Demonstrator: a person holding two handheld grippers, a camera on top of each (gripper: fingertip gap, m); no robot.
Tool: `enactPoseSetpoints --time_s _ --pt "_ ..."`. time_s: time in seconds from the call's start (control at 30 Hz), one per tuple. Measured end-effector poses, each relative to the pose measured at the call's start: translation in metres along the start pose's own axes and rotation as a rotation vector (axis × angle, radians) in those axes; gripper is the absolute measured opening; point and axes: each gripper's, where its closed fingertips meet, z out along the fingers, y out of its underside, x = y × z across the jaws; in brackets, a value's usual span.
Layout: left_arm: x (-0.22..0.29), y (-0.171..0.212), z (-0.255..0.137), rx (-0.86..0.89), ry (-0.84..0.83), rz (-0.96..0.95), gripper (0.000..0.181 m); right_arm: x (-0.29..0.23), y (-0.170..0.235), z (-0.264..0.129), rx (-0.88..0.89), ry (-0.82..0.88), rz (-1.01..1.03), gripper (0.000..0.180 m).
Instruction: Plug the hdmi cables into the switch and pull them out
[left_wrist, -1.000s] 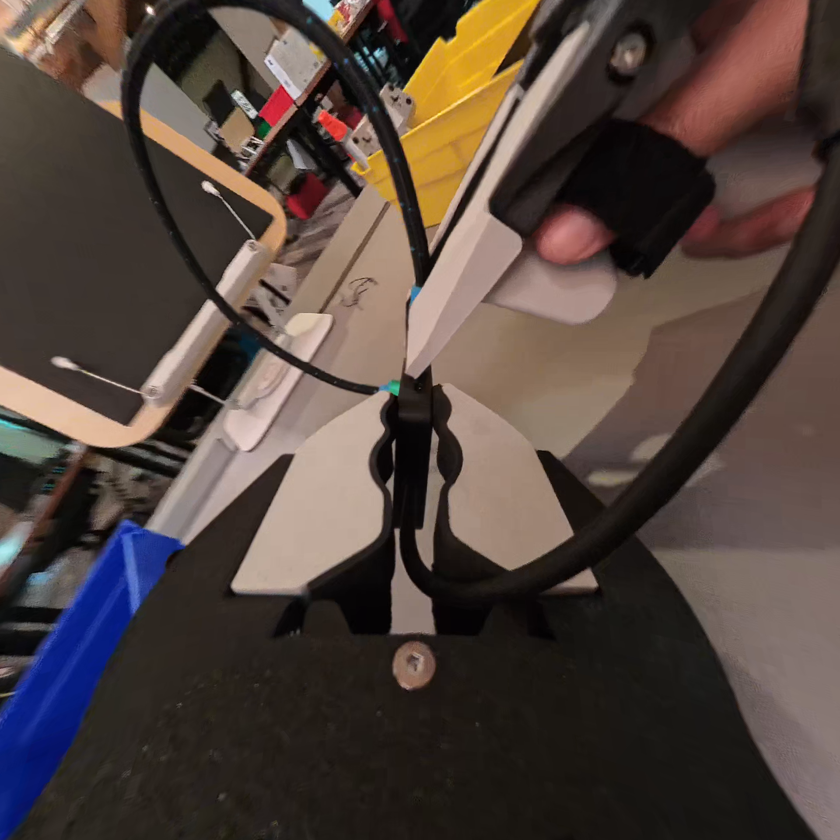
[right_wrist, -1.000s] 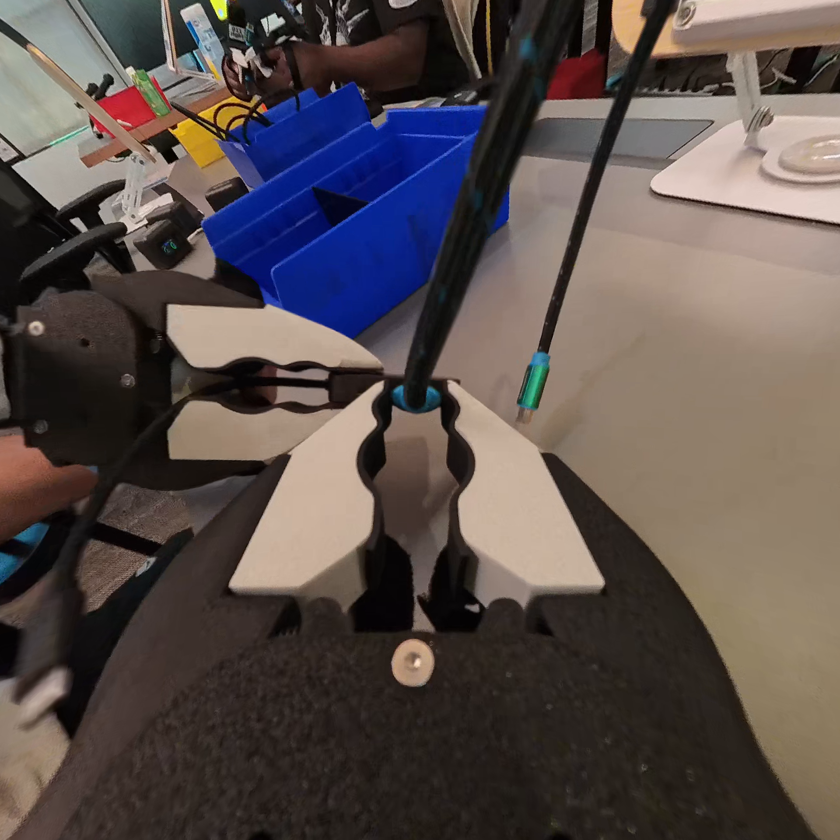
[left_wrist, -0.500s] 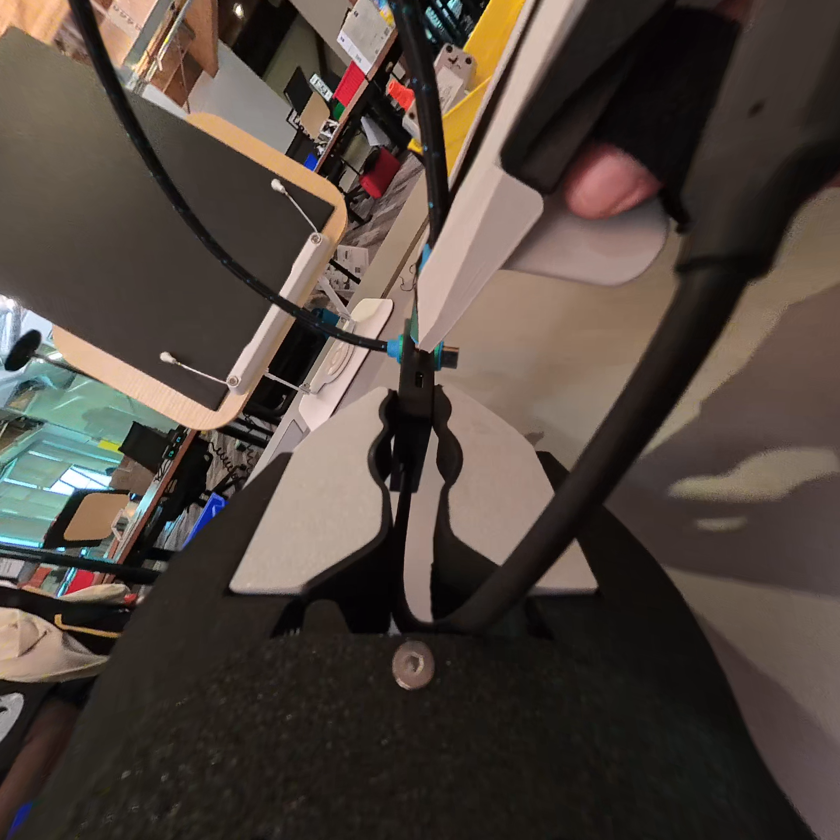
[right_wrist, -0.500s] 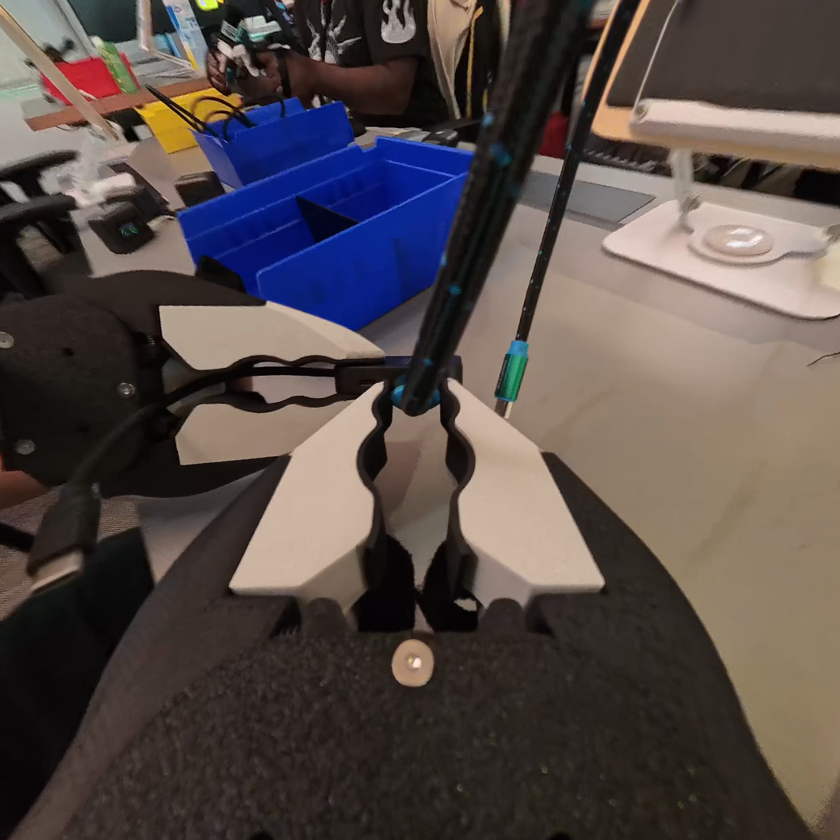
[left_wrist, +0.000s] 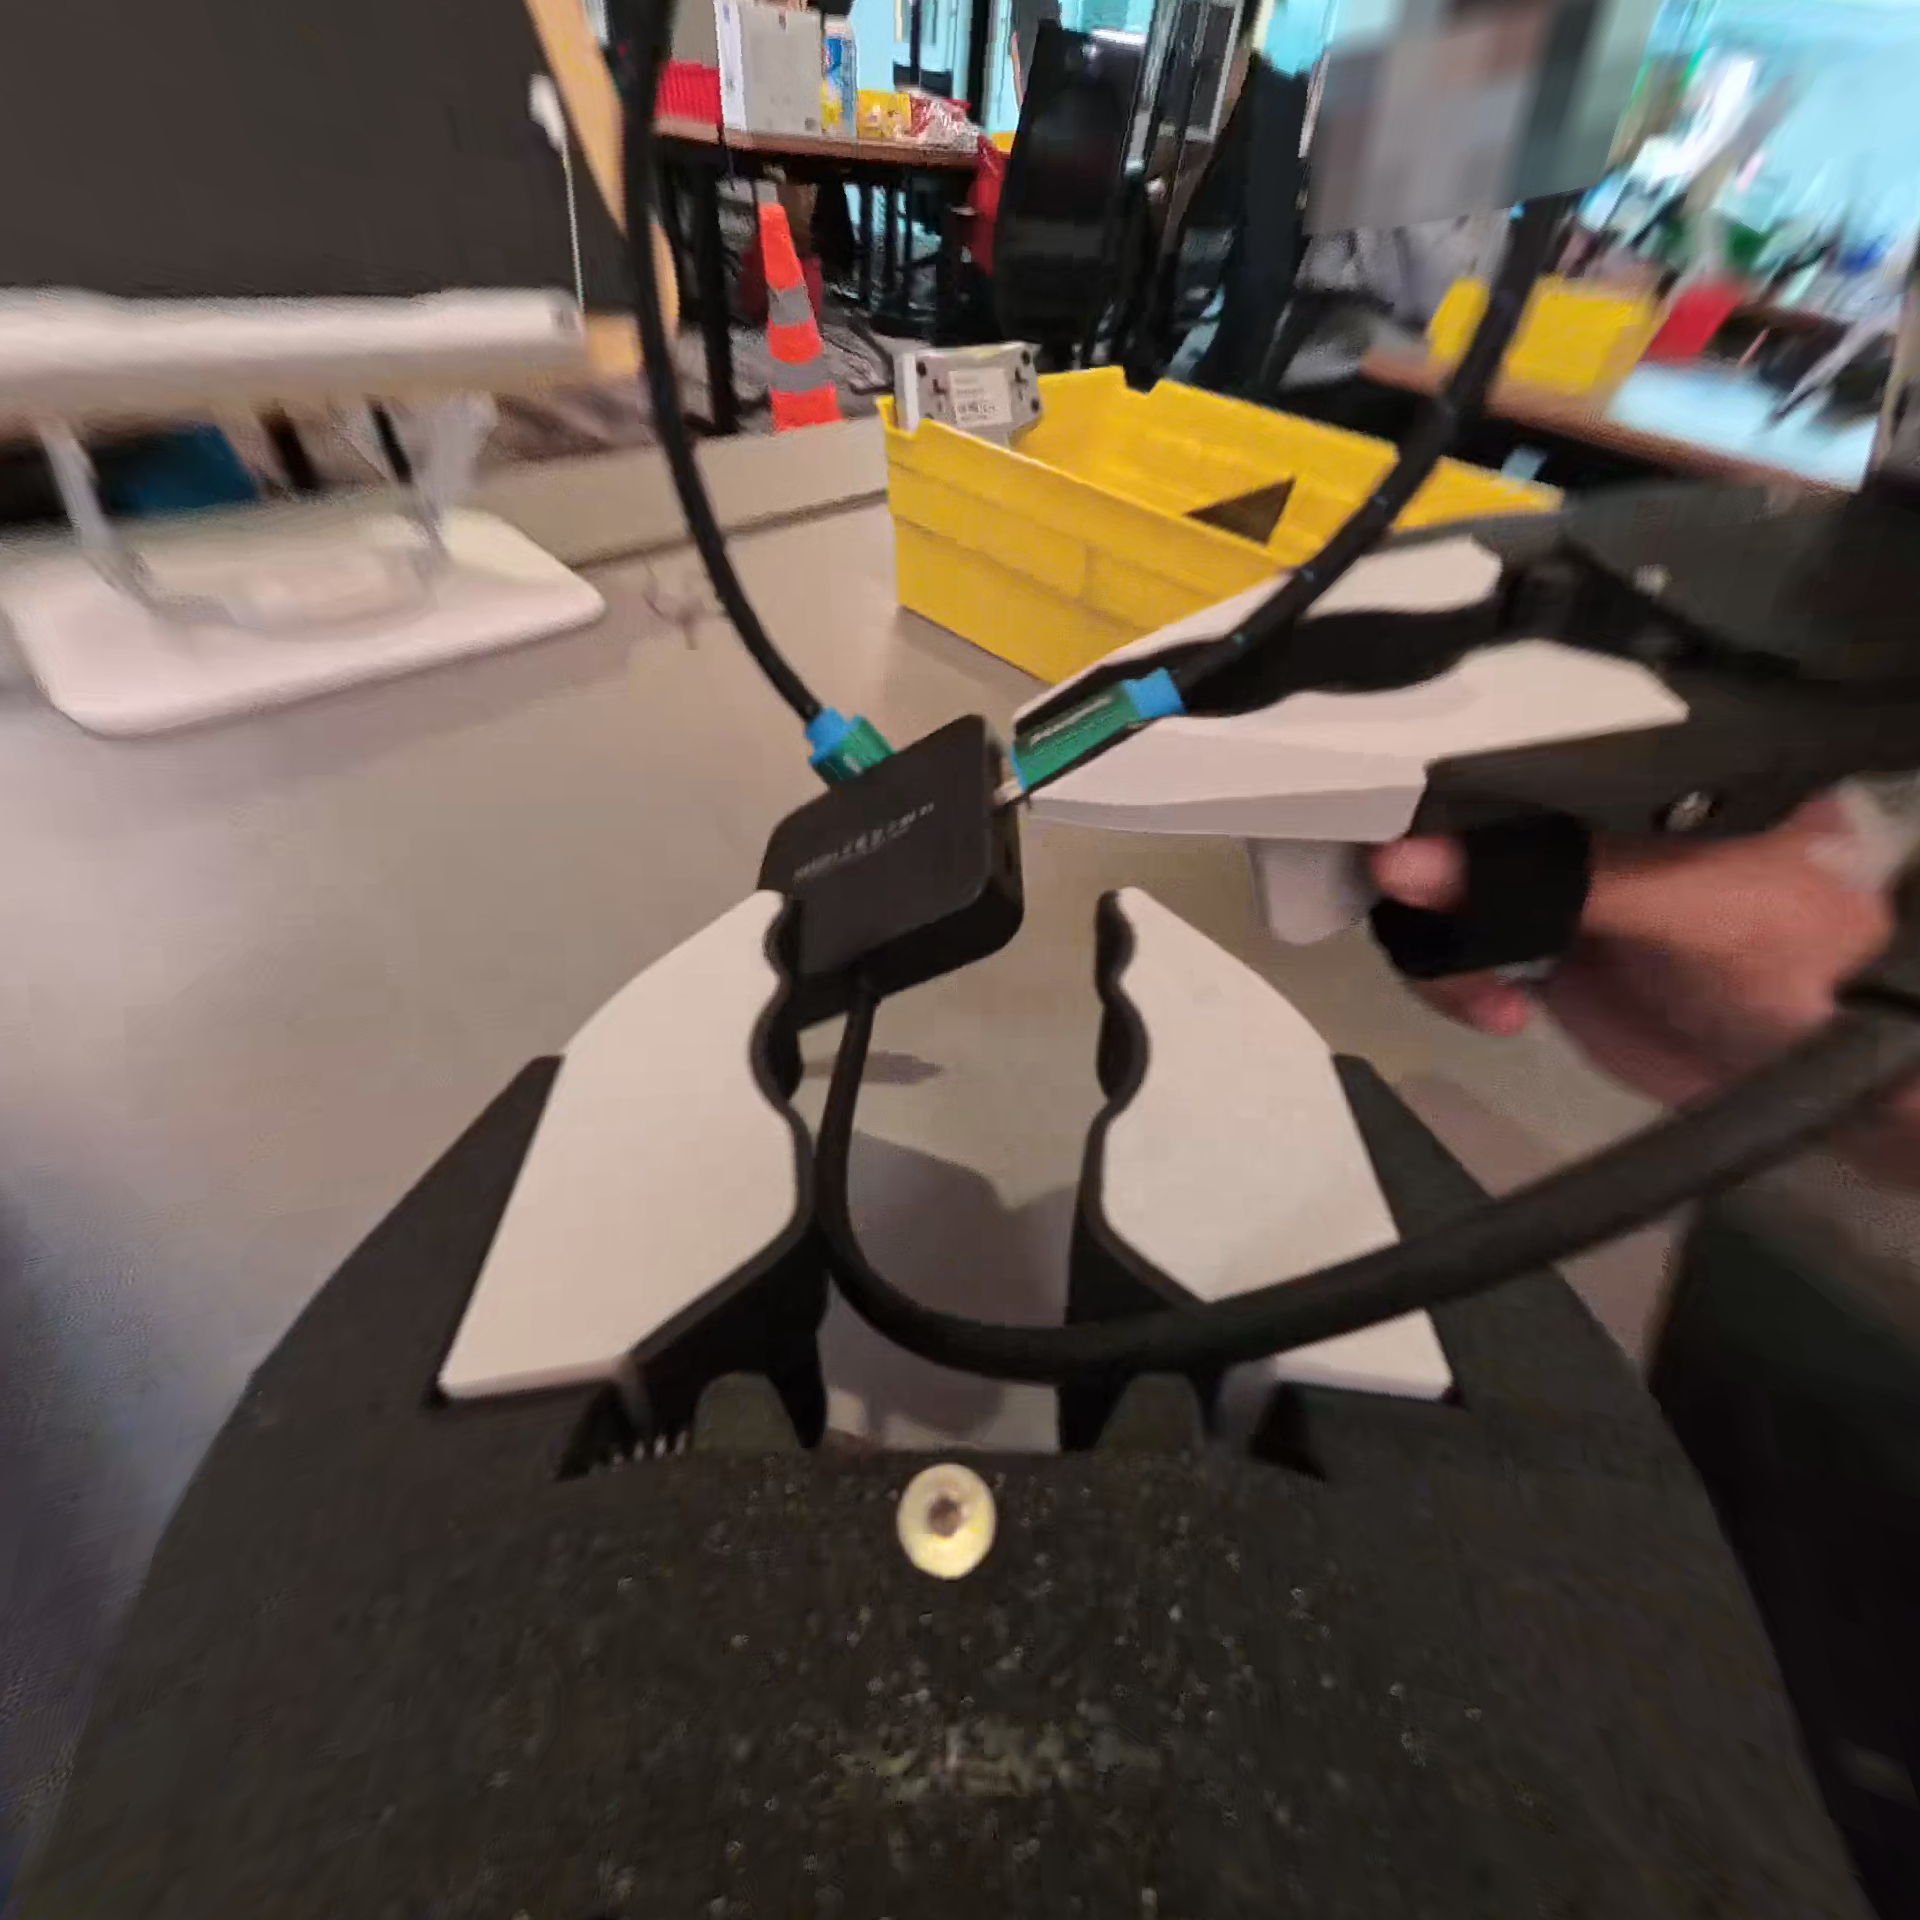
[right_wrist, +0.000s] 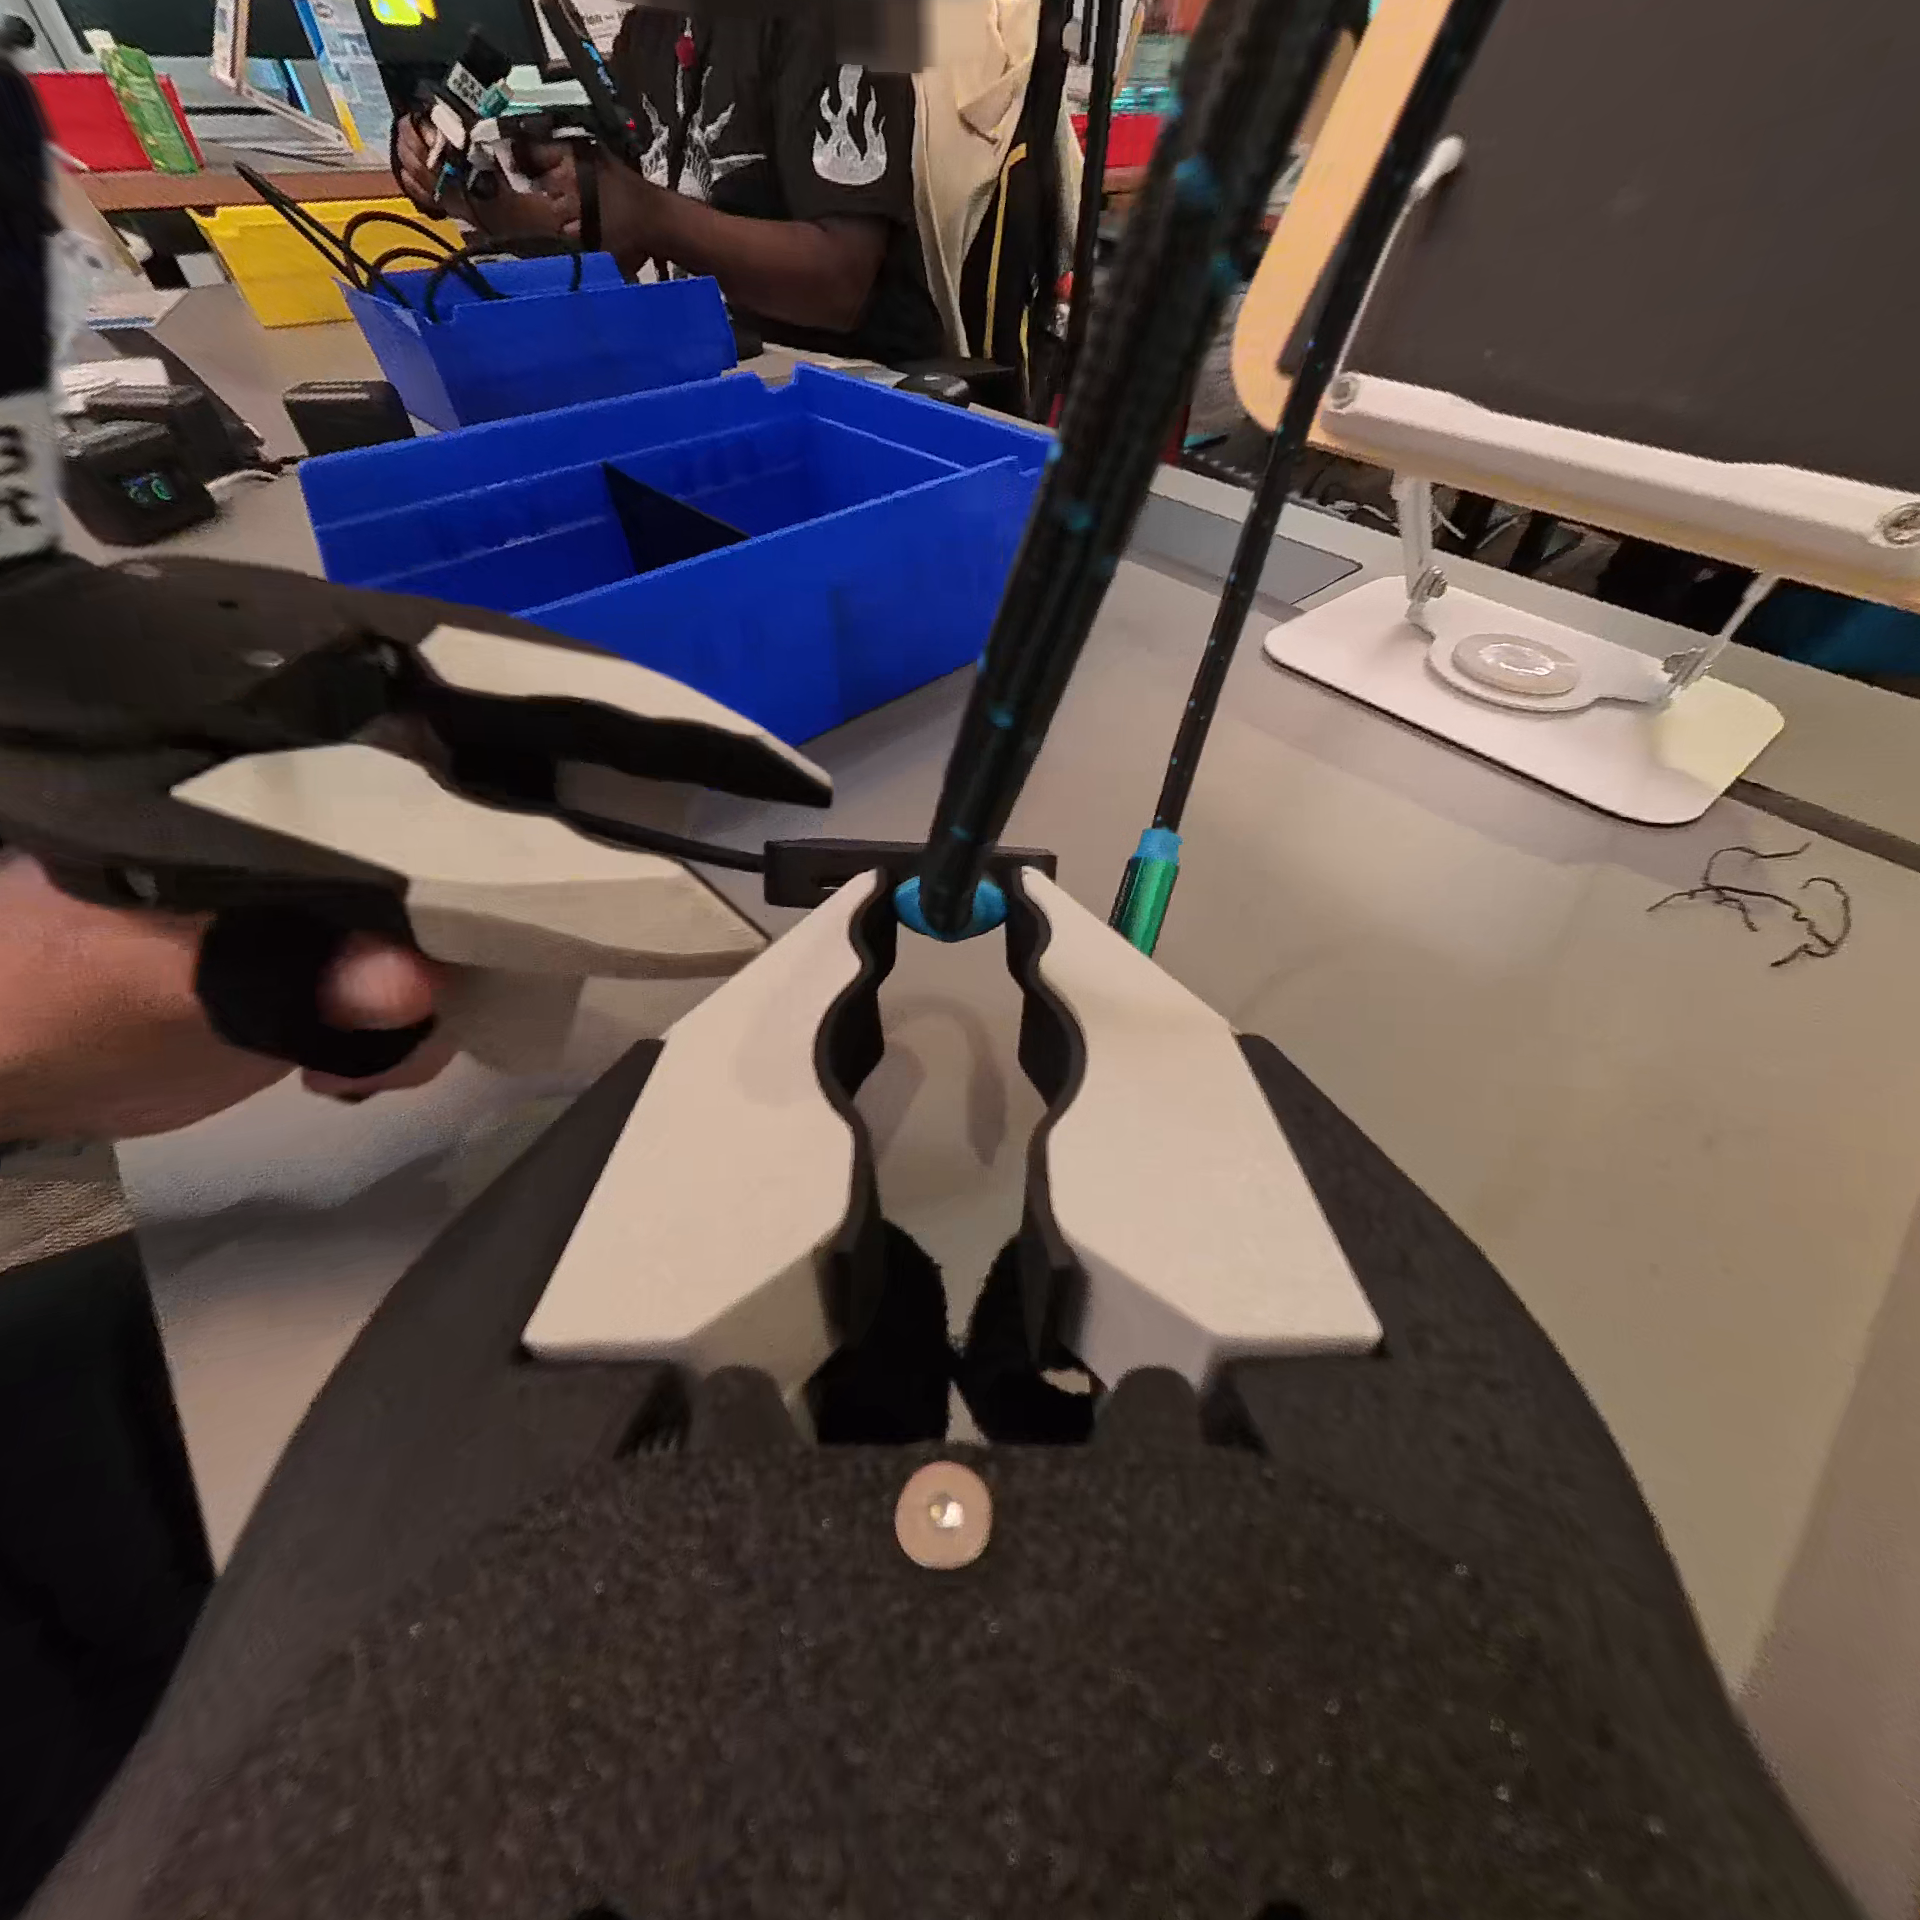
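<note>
In the left wrist view, the left tool (left_wrist: 940, 914) stands open, its two pale fingers spread wide. The black switch (left_wrist: 896, 852) hangs in mid-frame just above and between the fingertips, close to the left finger; whether it touches that finger cannot be told. A black lead runs from the switch's near edge down between the fingers and curves off to the right. One cable plug (left_wrist: 850, 746), green with a blue collar, sits in the switch's upper left side, its black cable rising to the top of the frame. The right tool (left_wrist: 1023, 753) comes in from the right edge, held by a hand (left_wrist: 1662, 935), and is closed on a second green plug (left_wrist: 1081, 727) whose metal tip meets the switch's right side.

In the right wrist view, the right tool (right_wrist: 951, 899) grips the blue collar of a plug (right_wrist: 951, 909) at mid-frame, with the speckled cable rising to the top. The switch (right_wrist: 821, 868) shows as a thin black bar just beyond the fingertips. The other green plug (right_wrist: 1143, 894) stands just to the right. The left tool (right_wrist: 769, 831) reaches in from the left edge, open. A blue bin (right_wrist: 727, 613) sits on the grey counter (right_wrist: 1455, 1039) at upper left, a white stand (right_wrist: 1507, 707) at upper right.
</note>
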Motion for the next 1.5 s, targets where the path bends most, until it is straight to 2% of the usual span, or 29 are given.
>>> enactPoseSetpoints --time_s 0.13,0.23,0.37,0.63,0.83,1.07,1.33,1.43,1.5 --pt "-0.003 0.009 0.007 0.019 0.067 -0.269 0.067 0.005 0.004 0.0 -0.007 0.022 -0.017 0.021" --pt "-0.009 0.008 0.007 0.043 0.06 -0.357 0.068 0.004 0.004 0.001 -0.006 0.03 -0.032 0.021" --pt "-0.018 0.007 0.003 0.084 0.025 -0.456 0.08 0.004 0.001 0.0 0.016 0.05 -0.042 0.021" --pt "-0.021 0.011 0.006 0.064 0.019 -0.421 0.078 -0.001 0.001 0.002 0.021 0.037 -0.03 0.021" --pt "-0.022 0.015 0.009 0.044 0.02 -0.445 0.084 -0.003 -0.003 0.001 0.047 0.04 -0.035 0.021" --pt "-0.016 0.013 0.009 0.052 0.064 -0.444 0.069 -0.013 -0.001 0.004 0.051 -0.007 -0.015 0.021" --pt "-0.013 0.021 0.012 0.012 0.086 -0.486 0.069 -0.012 -0.001 0.005 0.05 -0.008 -0.015 0.021" --pt "-0.016 0.023 0.01 -0.022 0.05 -0.414 0.069 -0.013 0.002 0.006 0.042 -0.015 -0.01 0.021" --pt "-0.025 0.02 0.008 -0.034 -0.066 -0.301 0.069 -0.012 0.003 0.007 0.042 -0.005 0.016 0.021"
